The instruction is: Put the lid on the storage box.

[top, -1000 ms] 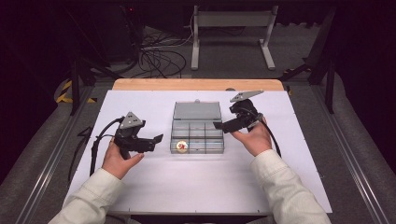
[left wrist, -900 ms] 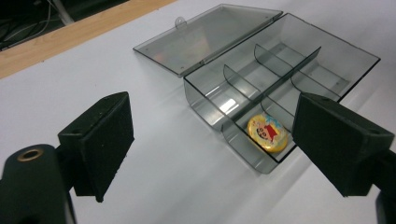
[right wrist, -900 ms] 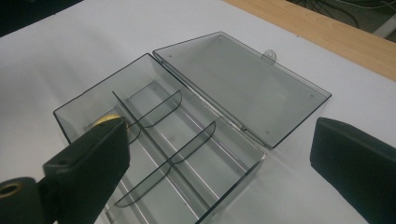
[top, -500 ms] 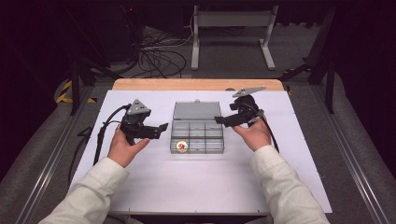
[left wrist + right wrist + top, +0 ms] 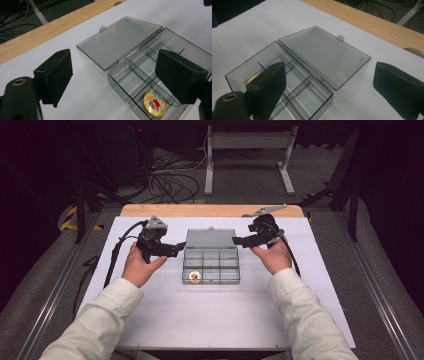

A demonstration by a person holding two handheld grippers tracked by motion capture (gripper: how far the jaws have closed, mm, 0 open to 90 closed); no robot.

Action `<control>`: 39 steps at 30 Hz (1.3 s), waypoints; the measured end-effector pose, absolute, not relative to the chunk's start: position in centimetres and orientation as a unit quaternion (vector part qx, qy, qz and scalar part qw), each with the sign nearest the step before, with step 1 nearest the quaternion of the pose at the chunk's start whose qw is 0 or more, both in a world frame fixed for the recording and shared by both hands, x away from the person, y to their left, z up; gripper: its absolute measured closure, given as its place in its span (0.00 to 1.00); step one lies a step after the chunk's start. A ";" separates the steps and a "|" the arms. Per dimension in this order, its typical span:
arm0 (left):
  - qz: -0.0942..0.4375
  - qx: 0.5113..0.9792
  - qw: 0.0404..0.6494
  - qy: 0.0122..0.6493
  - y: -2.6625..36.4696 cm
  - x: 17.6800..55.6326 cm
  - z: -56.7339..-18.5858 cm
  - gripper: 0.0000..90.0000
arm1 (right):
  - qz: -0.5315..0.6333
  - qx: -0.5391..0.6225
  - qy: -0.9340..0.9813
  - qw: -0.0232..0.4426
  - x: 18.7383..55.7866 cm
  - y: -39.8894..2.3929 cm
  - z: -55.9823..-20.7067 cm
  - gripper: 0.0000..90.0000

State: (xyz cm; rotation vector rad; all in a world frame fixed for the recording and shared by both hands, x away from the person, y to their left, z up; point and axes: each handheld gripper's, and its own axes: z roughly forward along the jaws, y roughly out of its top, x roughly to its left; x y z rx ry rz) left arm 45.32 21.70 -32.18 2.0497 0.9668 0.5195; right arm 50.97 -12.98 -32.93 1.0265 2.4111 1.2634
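Note:
A clear plastic compartment box [image 5: 220,268] sits mid-table, its lid [image 5: 211,239] folded back flat on the far side. A round cartoon badge [image 5: 194,277] lies in the near-left compartment. My left gripper [image 5: 178,249] hovers at the box's left side, open with nothing between its pads; its view looks over the lid [image 5: 120,41], the box [image 5: 140,72] and the badge [image 5: 155,103]. My right gripper [image 5: 237,240] hovers at the lid's right edge, open; its jaws have just been closing slightly with nothing between them. Its view shows the lid [image 5: 324,55] and box [image 5: 312,92].
The white table sheet [image 5: 210,320] ends at a wooden strip [image 5: 210,210] along the far edge. Beyond it lie floor cables [image 5: 170,182] and a metal stand [image 5: 250,142]. A black cable [image 5: 116,255] trails from the left gripper.
My left hand has moved away from me and rightward, closer to the box's left side. The right hand has shifted slightly toward the far edge.

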 end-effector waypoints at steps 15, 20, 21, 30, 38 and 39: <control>0.195 0.806 0.379 0.411 20.5 48.4 -32.9 0.17 | 0.424 0.357 0.826 0.105 52.6 -12.1 -33.8 0.14; 0.196 0.810 0.373 0.409 20.0 48.9 -33.1 0.17 | 0.421 0.359 0.827 0.105 53.1 -11.8 -34.0 0.14; 0.200 0.810 0.370 0.409 19.9 48.9 -33.1 0.17 | 0.420 0.359 0.827 0.105 53.2 -11.7 -34.0 0.14; 0.193 0.813 0.347 0.426 19.8 50.0 -34.3 0.23 | 0.408 0.360 0.833 0.096 53.9 -11.1 -34.8 0.15; 0.181 0.814 0.346 0.430 19.5 50.7 -35.1 0.23 | 0.400 0.373 0.834 0.074 54.7 -11.1 -35.9 0.16; 0.187 0.816 0.342 0.428 19.4 50.8 -35.3 0.23 | 0.399 0.373 0.834 0.072 54.8 -11.0 -36.1 0.16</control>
